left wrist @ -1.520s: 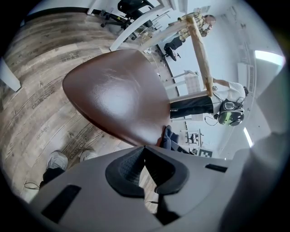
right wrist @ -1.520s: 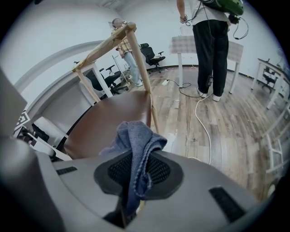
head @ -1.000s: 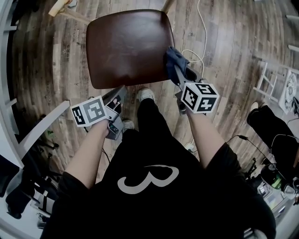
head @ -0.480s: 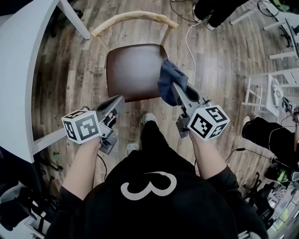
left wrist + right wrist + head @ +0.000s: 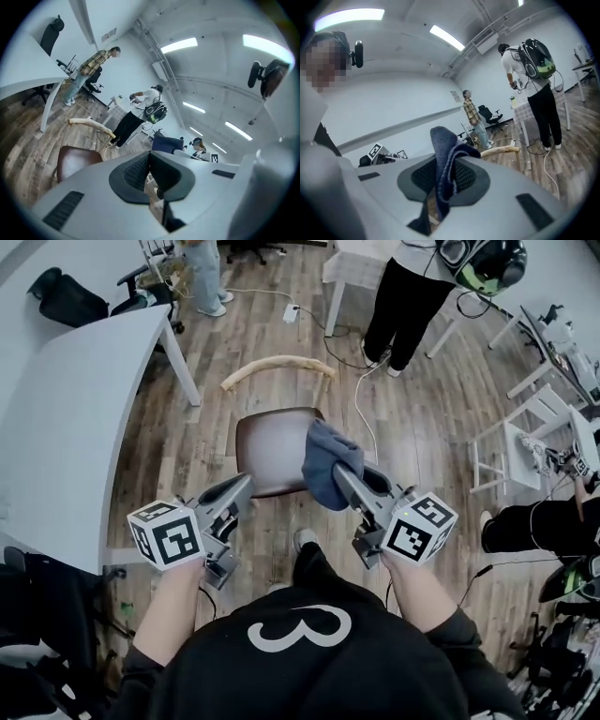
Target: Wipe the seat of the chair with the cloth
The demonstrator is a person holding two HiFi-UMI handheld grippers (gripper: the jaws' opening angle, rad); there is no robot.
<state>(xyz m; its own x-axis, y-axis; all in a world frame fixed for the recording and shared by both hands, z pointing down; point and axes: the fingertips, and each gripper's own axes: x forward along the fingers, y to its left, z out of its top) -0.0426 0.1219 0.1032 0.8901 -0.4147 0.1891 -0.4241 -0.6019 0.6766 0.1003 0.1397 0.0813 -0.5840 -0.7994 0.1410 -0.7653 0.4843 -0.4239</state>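
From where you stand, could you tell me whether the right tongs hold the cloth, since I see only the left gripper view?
Observer: Yes, the right gripper view shows the right tongs shut on the blue cloth.
Operator: Thank you. Where is the cloth relative to the seat?
Observer: In the head view it overlaps the right edge of the brown seat; whether they touch, I cannot tell.
Operator: And what lies just in front of that seat?
Observer: The person's shoe, close to its front edge.
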